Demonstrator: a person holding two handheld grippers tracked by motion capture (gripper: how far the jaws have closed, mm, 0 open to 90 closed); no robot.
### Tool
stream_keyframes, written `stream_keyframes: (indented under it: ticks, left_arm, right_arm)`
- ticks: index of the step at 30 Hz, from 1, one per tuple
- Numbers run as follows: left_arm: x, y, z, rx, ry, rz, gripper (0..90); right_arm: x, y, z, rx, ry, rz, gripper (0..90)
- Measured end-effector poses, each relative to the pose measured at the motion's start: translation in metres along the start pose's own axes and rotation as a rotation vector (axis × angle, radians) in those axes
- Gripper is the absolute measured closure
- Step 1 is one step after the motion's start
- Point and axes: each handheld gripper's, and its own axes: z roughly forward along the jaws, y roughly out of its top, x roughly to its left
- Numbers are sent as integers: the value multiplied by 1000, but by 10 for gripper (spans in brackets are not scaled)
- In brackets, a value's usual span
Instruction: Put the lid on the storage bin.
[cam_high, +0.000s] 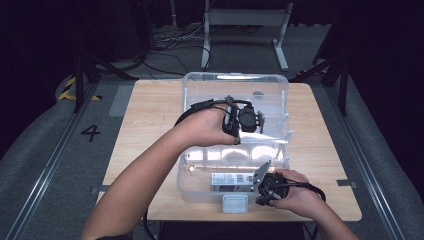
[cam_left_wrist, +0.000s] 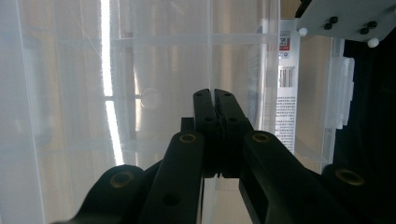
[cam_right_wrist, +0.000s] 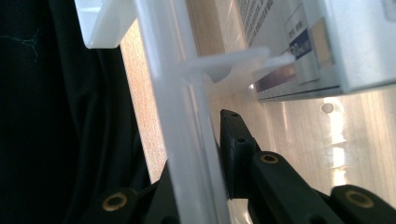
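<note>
The left tool (cam_left_wrist: 215, 100) has its two black jaws pressed together with nothing between them, and it hangs inside the open clear plastic box (cam_high: 235, 82), over its see-through floor. The right tool (cam_right_wrist: 212, 154) is clamped on the box's near wall (cam_right_wrist: 187, 140), one jaw outside and one inside the thin, glossy, translucent panel. The box is rectangular with rounded corners and moulded ribs, and it sits in the middle of the pale wooden desk (cam_high: 150, 110). A white printed label (cam_high: 230, 180) lies against the near wall, just beside the right tool, and a small frosted latch (cam_high: 234, 203) hangs off the front edge. A white metal frame (cam_high: 245, 20) stands on the grey floor beyond the desk.
</note>
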Motion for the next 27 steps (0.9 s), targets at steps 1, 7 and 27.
stream_keyframes:
  ticks: [1, 7, 27]
  left_arm:
    - [-2, 0, 0, 5, 0, 1, 883]
    - [-9, -1, 0, 8, -29, 11, 879]
    - [-15, -2, 1, 16, -36, 26, 880]
  right_arm:
    - [0, 0, 0, 0, 0, -1, 853]
    - [1, 0, -1, 8, -3, 15, 853]
    - [9, 1, -3, -13, -52, -24, 826]
